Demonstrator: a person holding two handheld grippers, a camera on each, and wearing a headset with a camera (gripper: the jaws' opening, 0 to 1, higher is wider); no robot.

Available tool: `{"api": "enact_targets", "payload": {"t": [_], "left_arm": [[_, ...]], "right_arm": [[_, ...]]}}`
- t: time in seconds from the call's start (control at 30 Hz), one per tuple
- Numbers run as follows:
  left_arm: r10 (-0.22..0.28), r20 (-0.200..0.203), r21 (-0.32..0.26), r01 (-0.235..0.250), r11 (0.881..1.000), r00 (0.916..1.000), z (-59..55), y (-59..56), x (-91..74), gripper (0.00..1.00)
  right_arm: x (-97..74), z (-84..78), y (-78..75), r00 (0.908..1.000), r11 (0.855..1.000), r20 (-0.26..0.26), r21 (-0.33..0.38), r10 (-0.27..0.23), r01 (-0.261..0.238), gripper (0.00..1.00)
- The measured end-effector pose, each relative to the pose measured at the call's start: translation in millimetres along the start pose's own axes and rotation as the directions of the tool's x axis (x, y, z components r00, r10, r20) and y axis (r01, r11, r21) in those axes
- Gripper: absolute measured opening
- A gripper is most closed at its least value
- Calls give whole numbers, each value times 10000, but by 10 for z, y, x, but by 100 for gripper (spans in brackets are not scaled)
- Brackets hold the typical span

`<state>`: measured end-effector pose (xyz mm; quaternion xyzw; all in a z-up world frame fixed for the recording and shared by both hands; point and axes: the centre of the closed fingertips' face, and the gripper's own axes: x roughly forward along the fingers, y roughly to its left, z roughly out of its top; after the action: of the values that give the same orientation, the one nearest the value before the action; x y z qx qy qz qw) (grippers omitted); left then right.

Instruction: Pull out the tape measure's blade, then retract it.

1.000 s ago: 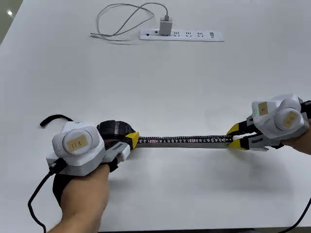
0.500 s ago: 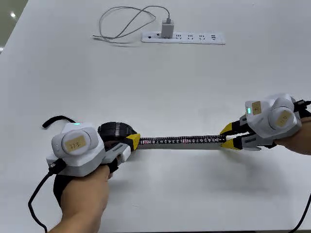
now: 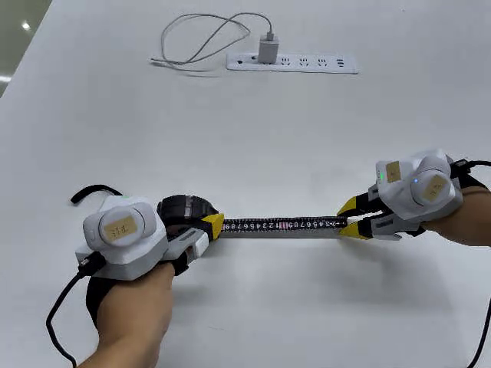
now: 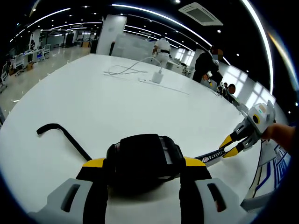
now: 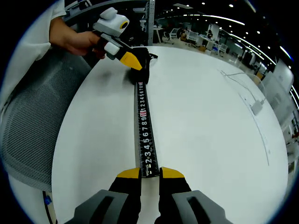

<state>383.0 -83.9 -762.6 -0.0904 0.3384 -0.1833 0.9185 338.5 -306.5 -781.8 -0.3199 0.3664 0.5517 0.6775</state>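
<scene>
Clamping round black tape measure case (image 3: 184,208) in left gripper (image 4: 145,163). Pinching dark numbered blade (image 3: 280,225) by its tip in right gripper (image 3: 349,218), nearer the case than before.

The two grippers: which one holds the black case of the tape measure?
The left gripper, its jaws shut on the black case; the right gripper instead pinches the end of the blade.
</scene>
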Motion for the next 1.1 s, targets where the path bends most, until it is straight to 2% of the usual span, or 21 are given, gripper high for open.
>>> {"api": "enact_targets", "payload": {"t": [0.87,1.1], "left_arm": [[-109,50,-238,110,9997,9999,10,5,-9,58],[-140,67,-317,142,9994,9999,13,12,-8,58]], "right_arm": [[231,311,-22,9974,9993,631,-9,360,-361,10],[277,401,-21,9958,9996,871,-15,299,-299,10]]}}
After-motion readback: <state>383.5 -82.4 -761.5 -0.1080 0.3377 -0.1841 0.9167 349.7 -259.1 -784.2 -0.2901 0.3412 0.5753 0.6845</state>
